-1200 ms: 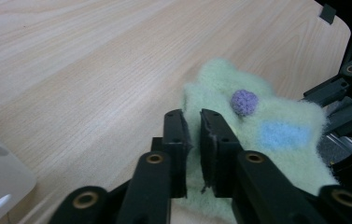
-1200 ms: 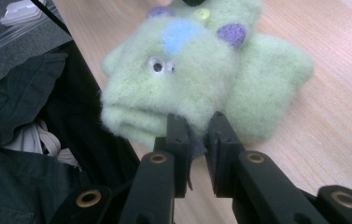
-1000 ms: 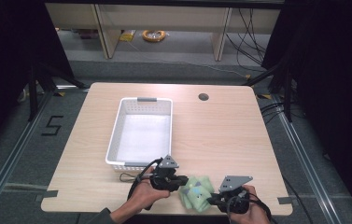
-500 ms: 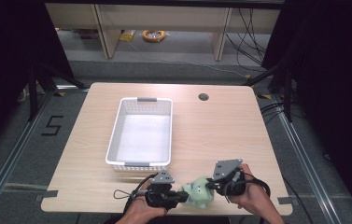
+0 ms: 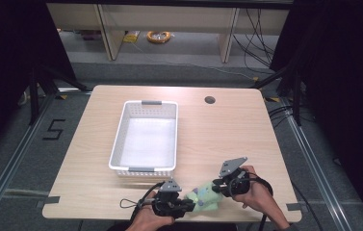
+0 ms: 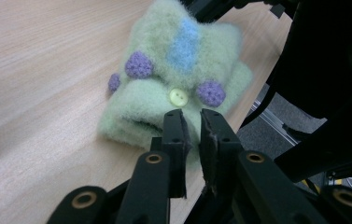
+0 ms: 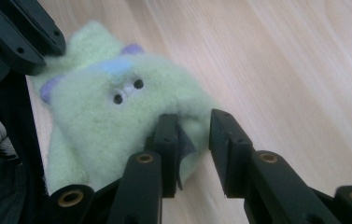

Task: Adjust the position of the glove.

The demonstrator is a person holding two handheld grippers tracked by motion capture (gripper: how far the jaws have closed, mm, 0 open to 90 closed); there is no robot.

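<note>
A fuzzy green felt toy [image 5: 203, 196] with purple dots, a blue patch and a button lies on the wooden table [image 5: 227, 134] near its front edge, between both grippers. My left gripper [image 5: 188, 206] points at it from the left. Its jaws have just been opening, and in the left gripper view [image 6: 191, 116] a narrow gap stands between them at the toy's [image 6: 183, 60] near edge. My right gripper [image 5: 216, 187] meets it from the right. Its jaws have also just been opening [image 7: 194, 123], apart around a corner of the toy [image 7: 108, 116] without pressing it.
A white plastic basket [image 5: 143, 169] stands empty on the table's middle left, just behind the grippers. A round cable hole [image 5: 210, 100] sits at the far right of the tabletop. The table's front edge runs close below both hands.
The left gripper has slid toward the front edge and the right one away from it. Both pairs of jaws have parted a little. The toy lies in about the same spot.
</note>
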